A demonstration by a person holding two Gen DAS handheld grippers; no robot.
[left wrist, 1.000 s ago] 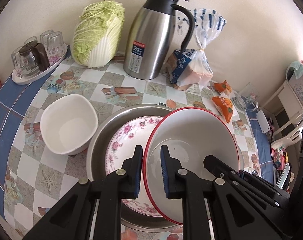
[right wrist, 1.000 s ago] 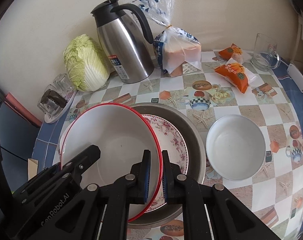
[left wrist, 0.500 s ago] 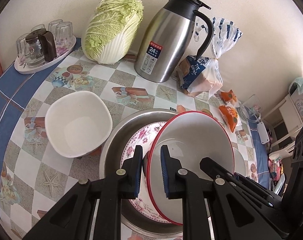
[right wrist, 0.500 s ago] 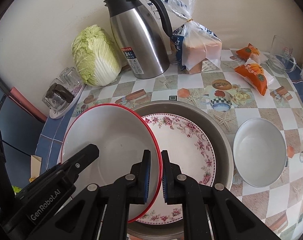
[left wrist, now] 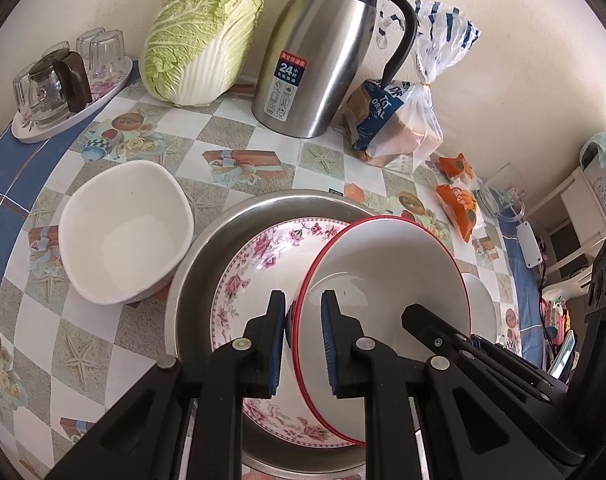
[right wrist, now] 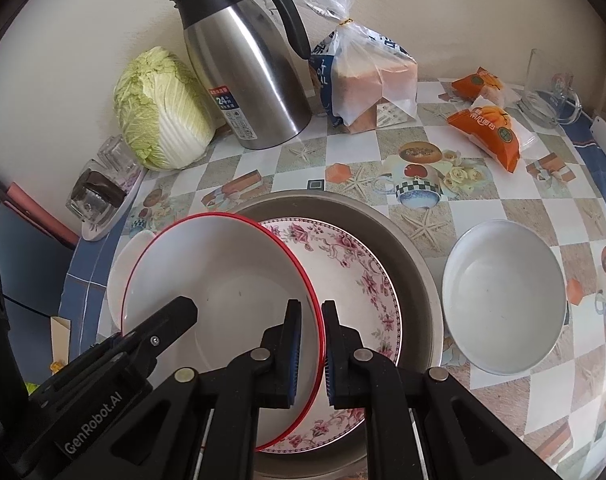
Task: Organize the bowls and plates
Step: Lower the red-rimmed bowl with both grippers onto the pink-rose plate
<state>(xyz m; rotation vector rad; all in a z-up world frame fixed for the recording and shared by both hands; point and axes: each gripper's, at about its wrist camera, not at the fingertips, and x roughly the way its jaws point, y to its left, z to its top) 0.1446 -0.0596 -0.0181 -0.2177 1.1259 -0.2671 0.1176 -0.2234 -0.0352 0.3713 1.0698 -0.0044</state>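
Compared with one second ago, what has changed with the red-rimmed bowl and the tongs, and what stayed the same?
The red-rimmed bowl, gripped on opposite rims by the left tongs and right tongs, has come down closer over the floral plate in the metal basin. Both tongs stay clamped on it. The square white bowl, the round white bowl and the thermos have not moved.

Glossy white ceramic on the red-rimmed bowl (left wrist: 387, 280), smooth as glass. Same shiny glaze on the flowered plate (left wrist: 259, 264) underneath. Dull brushed metal for the big basin (right wrist: 415, 264). Mirror-bright steel on the jug (left wrist: 323, 52), matt black plastic at its handle. Slick printed oilcloth across the table (left wrist: 103, 336). Crinkly clear plastic round the bread bag (right wrist: 367, 76). Matt black plastic on the gripper fingers (left wrist: 259, 344), ribbed blue rubber pads.
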